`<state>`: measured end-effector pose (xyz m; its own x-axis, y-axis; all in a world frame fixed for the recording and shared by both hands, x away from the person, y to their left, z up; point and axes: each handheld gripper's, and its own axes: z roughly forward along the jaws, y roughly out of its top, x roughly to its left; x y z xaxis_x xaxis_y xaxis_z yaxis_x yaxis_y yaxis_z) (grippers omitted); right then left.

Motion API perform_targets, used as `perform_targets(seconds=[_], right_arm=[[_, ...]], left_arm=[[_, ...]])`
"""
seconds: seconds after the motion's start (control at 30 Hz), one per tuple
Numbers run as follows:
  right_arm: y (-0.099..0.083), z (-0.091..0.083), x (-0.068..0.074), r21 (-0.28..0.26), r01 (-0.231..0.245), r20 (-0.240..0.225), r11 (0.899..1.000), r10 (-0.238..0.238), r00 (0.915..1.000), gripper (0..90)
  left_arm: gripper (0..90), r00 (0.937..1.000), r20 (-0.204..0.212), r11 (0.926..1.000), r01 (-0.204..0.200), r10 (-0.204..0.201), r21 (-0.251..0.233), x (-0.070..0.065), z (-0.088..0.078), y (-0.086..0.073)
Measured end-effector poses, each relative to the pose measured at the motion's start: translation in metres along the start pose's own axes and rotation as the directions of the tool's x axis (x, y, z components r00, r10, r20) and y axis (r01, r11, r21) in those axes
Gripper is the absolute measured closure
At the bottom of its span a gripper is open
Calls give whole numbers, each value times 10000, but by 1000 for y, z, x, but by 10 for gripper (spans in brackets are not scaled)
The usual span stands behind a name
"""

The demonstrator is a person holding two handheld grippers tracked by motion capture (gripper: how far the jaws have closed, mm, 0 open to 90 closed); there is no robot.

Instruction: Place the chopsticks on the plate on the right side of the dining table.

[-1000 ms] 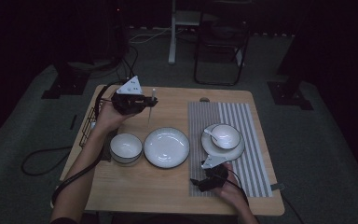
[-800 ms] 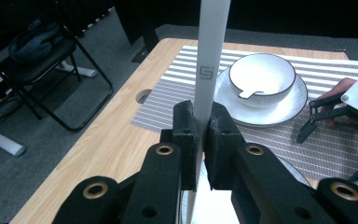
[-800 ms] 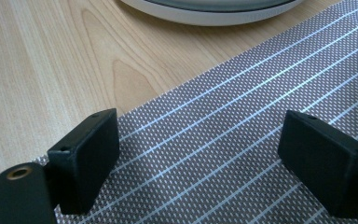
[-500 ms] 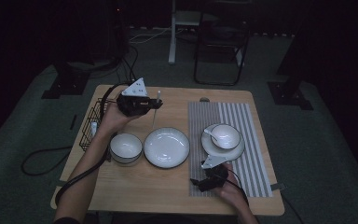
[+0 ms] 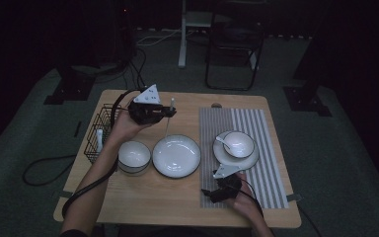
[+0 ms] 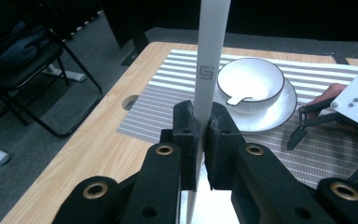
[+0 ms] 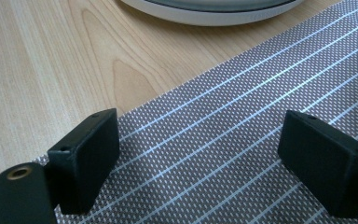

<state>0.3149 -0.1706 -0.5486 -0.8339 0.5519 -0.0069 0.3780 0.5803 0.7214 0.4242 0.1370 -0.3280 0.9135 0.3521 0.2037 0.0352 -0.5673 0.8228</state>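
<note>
My left gripper (image 5: 168, 112) (image 6: 203, 123) hovers above the table's far left part, shut on a long white utensil handle (image 6: 212, 60) (image 5: 169, 121) that stands nearly upright. Its lower end hangs over the far rim of the empty white plate (image 5: 176, 155). A white bowl holding a white spoon (image 5: 237, 144) (image 6: 251, 81) rests on a saucer on the striped mat (image 5: 271, 163). My right gripper (image 5: 211, 191) (image 7: 214, 158) lies low at the mat's near left corner, open, with nothing between its jaws. The plate's rim (image 7: 209, 11) is just ahead of it.
A small white bowl (image 5: 133, 154) sits left of the plate. A black wire basket (image 5: 101, 129) stands at the table's left edge with a white item inside. A black chair (image 5: 234, 54) and cables lie beyond the table.
My left gripper has drifted slightly to the right with the white handle in it. The right gripper has not moved.
</note>
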Motion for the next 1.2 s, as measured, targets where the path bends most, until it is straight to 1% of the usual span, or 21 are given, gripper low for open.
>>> perform_targets(seconds=[0.37,0.47,0.67,1.2], right_arm=[[0,0,0,6,-2,-5,10000,2,10000,127],[0,0,0,-43,47,-41,10000,-47,10000,143],[0,0,0,-40,39,-48,10000,-39,10000,142],[0,0,0,-33,38,-62,10000,-38,10000,140]], left_arm=[[846,9998,207,9999,-5,7,-130,-5,7,4],[846,9997,252,9999,-9,12,-134,-6,9,5],[846,9994,332,9998,-82,87,-160,-10,13,8],[846,9978,660,9995,29,-8,-310,-16,24,8]])
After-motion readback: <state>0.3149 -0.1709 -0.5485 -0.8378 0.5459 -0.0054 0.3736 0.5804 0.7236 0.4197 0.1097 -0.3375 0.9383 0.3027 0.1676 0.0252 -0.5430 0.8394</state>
